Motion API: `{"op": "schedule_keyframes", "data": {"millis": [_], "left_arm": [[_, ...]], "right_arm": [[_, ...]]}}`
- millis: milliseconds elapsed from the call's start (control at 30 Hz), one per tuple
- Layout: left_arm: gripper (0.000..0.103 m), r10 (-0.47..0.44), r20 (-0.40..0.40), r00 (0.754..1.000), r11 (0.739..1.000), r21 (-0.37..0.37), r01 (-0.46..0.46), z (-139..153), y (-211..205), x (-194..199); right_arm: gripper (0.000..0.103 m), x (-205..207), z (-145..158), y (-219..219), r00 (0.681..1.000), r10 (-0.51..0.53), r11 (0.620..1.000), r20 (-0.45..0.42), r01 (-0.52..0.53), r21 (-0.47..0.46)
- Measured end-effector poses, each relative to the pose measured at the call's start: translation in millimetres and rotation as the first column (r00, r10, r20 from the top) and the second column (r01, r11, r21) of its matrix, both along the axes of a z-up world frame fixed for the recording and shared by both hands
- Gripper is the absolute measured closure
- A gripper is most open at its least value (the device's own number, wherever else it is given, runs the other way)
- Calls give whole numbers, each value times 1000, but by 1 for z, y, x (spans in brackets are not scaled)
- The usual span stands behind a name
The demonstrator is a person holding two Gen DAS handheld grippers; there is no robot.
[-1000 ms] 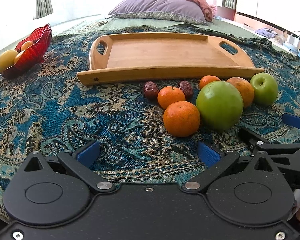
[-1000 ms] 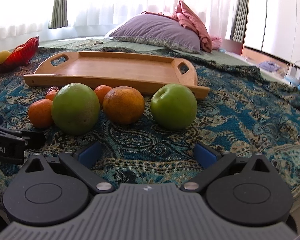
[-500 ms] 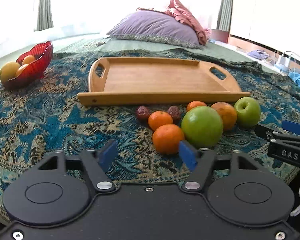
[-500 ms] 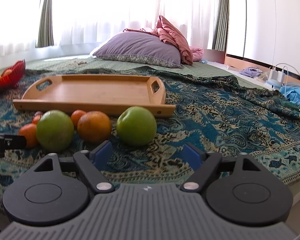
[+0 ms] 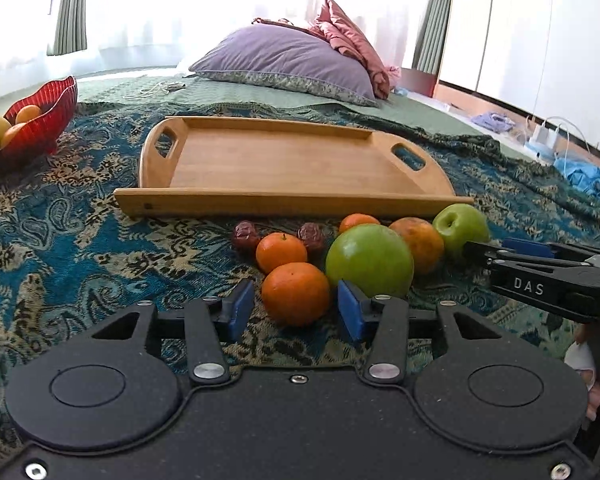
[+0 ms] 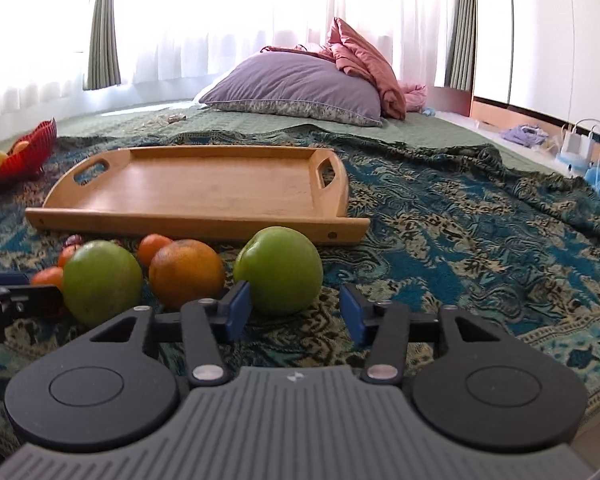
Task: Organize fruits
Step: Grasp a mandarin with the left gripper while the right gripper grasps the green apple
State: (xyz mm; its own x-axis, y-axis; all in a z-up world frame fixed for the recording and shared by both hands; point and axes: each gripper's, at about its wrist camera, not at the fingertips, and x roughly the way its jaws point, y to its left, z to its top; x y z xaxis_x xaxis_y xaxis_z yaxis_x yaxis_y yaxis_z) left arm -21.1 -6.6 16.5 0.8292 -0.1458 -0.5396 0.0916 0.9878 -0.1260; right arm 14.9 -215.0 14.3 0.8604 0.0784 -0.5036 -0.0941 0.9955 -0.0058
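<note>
A cluster of fruit lies on the patterned blanket in front of an empty wooden tray [image 5: 284, 168] [image 6: 204, 188]. My left gripper [image 5: 296, 312] is open, its blue pads on either side of the near orange [image 5: 296, 294], not touching. Behind it are a large green fruit [image 5: 370, 260], small oranges [image 5: 281, 251], two dark dates [image 5: 246, 236], a bigger orange [image 5: 420, 240] and a green apple [image 5: 460, 226]. My right gripper [image 6: 296, 312] is open just in front of that green apple [image 6: 280, 270], slightly right of it. It also shows in the left wrist view [image 5: 540, 276].
A red bowl [image 5: 44, 120] [image 6: 28, 156] with yellow and orange fruit sits at the far left. A purple pillow [image 5: 288, 62] and pink cloth lie behind the tray. Chargers and blue fabric lie on the floor at the right [image 5: 548, 140].
Both grippers have narrowed their jaws and pulled back and up from the fruit, then lined up: the left on the near orange, the right on the green apple. No fruit has moved.
</note>
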Motion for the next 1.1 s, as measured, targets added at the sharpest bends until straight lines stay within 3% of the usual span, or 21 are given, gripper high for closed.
{"op": "schedule_keyframes", "data": {"millis": [167,400,667,1100], "left_arm": [[59,1,-8,1000,1000,-18,-1,-1,3,2],[67,-11,-29,1000,999,-31,10,-7,7,0],[66,-29,-27,999,999,-42,28,-11,8,8],[67,-71,-39,997,996,-62,69,2,20,17]], "right_arm": [[44,10,2,4,1000,22,1000,-1,-22,-1],[44,31,3,5,998,57,997,-20,-56,44],[40,56,3,4,997,72,992,-40,-68,102],[45,55,1,-1,998,55,987,-41,-48,153]]}}
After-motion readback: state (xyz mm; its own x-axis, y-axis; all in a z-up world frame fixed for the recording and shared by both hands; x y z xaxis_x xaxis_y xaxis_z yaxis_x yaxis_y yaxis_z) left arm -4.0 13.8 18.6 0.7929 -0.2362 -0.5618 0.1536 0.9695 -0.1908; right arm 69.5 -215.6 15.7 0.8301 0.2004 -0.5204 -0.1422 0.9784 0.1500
